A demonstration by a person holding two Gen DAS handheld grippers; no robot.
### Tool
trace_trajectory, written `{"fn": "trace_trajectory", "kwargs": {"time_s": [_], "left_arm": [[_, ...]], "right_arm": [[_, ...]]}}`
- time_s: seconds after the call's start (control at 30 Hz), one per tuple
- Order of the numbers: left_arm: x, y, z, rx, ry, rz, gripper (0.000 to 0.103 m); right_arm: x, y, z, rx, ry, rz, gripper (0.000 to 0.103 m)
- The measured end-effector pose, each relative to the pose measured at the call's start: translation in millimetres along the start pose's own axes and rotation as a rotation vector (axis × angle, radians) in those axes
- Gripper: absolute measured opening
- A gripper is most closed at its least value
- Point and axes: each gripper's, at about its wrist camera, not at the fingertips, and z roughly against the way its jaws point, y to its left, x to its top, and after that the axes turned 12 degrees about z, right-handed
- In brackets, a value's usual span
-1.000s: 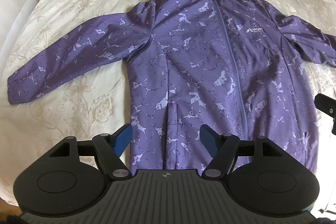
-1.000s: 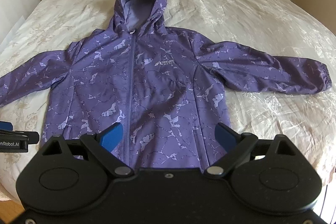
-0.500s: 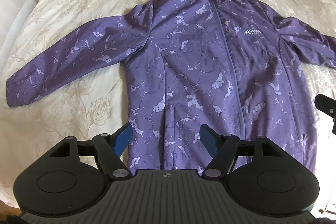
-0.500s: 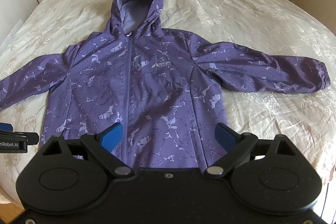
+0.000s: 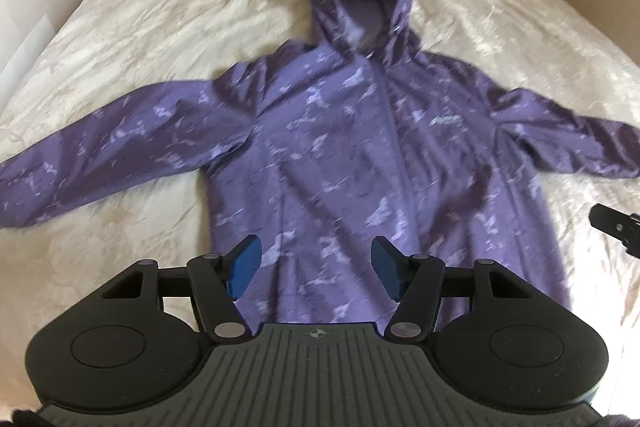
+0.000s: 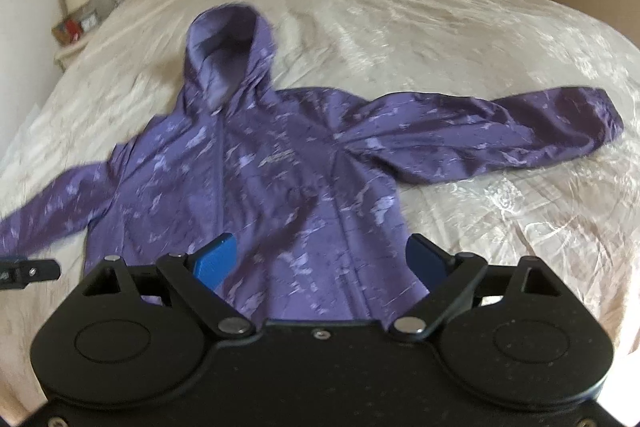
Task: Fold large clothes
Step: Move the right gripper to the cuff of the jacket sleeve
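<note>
**Jacket spread flat, both grippers empty above its hem**

Fabric first: the purple hooded jacket (image 5: 360,163) lies face up and zipped on the cream bedspread (image 5: 168,27), hood toward the top of the frame, sleeves stretched out to either side. I judge it a light, thin shell, soft and probably slick, so it should slide easily and slump wherever I let go. Seams, cuffs and hem corners look like the firmest places to pinch; a sleeve cuff or shoulder seam seems the sensible first hold for bringing a sleeve across the body.

My left gripper (image 5: 316,273) sits at lower centre of its view, tilted steeply down over the hem. Its jaws have just been closing, yet they stand apart with nothing pinched between them. My right gripper (image 6: 320,263) hangs over the hem's other side, jaws spread wide and empty, with the far sleeve (image 6: 500,135) at right of frame. Both views are blurred.
</note>
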Motion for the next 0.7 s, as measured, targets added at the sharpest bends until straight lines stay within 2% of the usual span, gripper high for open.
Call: {"fn": "trace_trajectory", "kwargs": {"time_s": [0.23,0.33,0.7], "left_arm": [[-12.3,-37.7,6.4,0.004,-0.077,0.035,0.060],[-16.0,-58.4,4.6,0.023,-0.079,0.047,0.060],[-22.2,-118.7,1.6,0.042,-0.088,0.067,0.060]], "right_arm": [[-2.7,-88.1,-27.0,0.024,-0.015,-0.093,0.088],[-0.5,-131.8,-40.0,0.030,-0.012,-0.129,0.083],[15.6,-278.4,-92.9,-0.076,0.022,-0.204,0.066]]}}
